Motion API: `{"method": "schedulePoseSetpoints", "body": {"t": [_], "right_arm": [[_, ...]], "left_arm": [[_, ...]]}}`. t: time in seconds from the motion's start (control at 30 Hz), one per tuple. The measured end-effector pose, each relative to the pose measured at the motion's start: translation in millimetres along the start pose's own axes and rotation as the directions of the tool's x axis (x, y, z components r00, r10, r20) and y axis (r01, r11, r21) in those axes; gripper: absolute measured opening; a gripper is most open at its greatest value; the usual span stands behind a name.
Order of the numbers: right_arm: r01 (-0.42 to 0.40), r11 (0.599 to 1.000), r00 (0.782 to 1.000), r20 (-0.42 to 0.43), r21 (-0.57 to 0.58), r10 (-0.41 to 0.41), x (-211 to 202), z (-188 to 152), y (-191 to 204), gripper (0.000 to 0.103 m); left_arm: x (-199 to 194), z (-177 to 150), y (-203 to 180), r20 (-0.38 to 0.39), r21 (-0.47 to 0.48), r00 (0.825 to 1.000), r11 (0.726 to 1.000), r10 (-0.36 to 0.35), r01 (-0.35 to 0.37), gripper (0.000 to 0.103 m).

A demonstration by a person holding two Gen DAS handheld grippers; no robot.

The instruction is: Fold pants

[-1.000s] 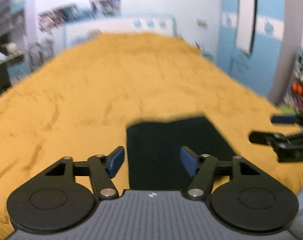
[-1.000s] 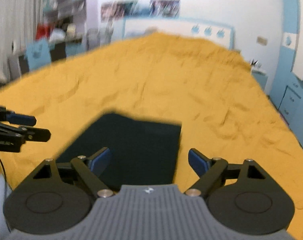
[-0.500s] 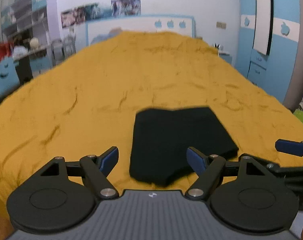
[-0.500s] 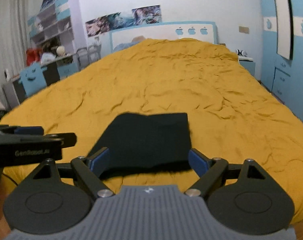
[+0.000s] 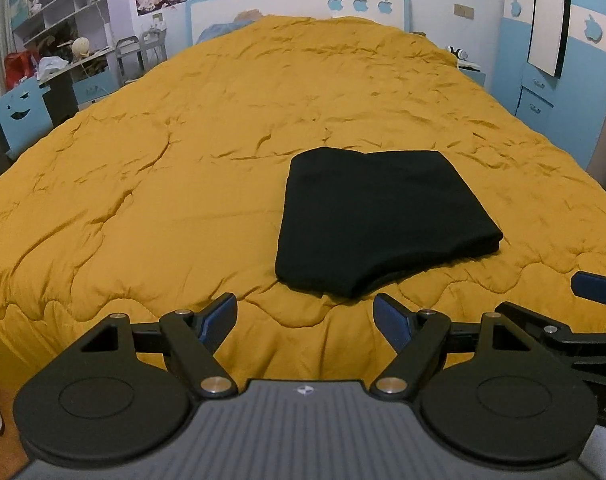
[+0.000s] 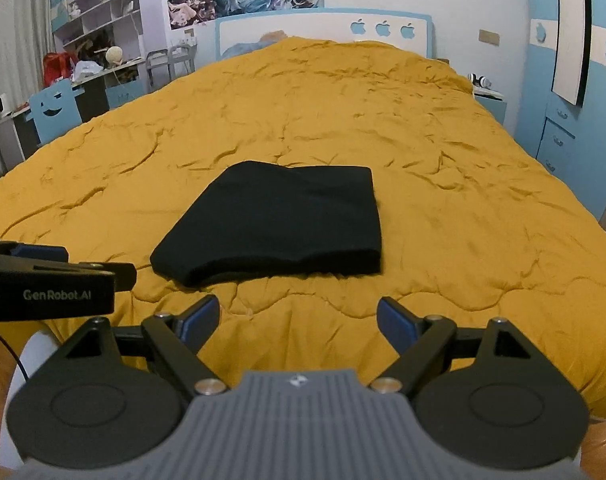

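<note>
From the left wrist view, my left gripper (image 5: pixel 305 316) hangs spread wide and empty, just short of the folded black pants (image 5: pixel 379 220), which lie flat on the mustard quilt (image 5: pixel 183 152) near the bed's foot edge.

From the right wrist view, my right gripper (image 6: pixel 297 318) is also spread with nothing between its fingers, the pants (image 6: pixel 279 220) just beyond them, untouched.

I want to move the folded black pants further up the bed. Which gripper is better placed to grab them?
Right, slightly. The pants lie almost straight ahead of the open right gripper; from the open left gripper they sit off to its right side.
</note>
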State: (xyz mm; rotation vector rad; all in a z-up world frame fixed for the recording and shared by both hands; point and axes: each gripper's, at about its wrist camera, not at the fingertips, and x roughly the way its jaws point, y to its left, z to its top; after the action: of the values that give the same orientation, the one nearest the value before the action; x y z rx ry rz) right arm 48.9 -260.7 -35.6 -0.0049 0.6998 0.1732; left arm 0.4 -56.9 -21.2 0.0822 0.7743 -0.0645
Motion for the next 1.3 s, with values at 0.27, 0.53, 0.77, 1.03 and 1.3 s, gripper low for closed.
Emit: {"method": "schedulePoseSetpoints", "body": {"t": [0.27, 0.53, 0.77, 1.03, 1.3], "right_arm": [[-0.004, 1.000, 1.000, 0.003, 0.003, 0.004, 1.3, 2.4, -3.3, 0.082], [-0.009, 1.000, 1.000, 0.004, 0.001, 0.009, -0.5, 1.5, -1.3, 0.082], [-0.009, 1.000, 1.000, 0.006, -0.001, 0.009, 0.0, 1.2, -0.1, 0.082], [-0.010, 1.000, 1.000, 0.007, 0.001, 0.010, 0.5, 0.8, 0.2, 0.082], [-0.010, 1.000, 1.000, 0.009, 0.005, 0.010, 0.3, 0.1, 0.9, 0.082]], "left_arm": [[2.4, 1.0, -1.8, 0.003, 0.001, 1.000, 1.000, -0.004, 0.004, 0.091], [3.5, -0.3, -2.3, 0.006, 0.004, 1.000, 1.000, 0.003, -0.003, 0.091], [1.6, 0.2, -3.1, 0.004, 0.005, 1.000, 1.000, -0.001, 0.001, 0.091], [1.5, 0.7, -2.5, 0.004, 0.001, 1.000, 1.000, -0.003, 0.003, 0.091], [1.4, 0.7, -2.3, 0.002, -0.004, 1.000, 1.000, -0.004, 0.004, 0.091]]}}
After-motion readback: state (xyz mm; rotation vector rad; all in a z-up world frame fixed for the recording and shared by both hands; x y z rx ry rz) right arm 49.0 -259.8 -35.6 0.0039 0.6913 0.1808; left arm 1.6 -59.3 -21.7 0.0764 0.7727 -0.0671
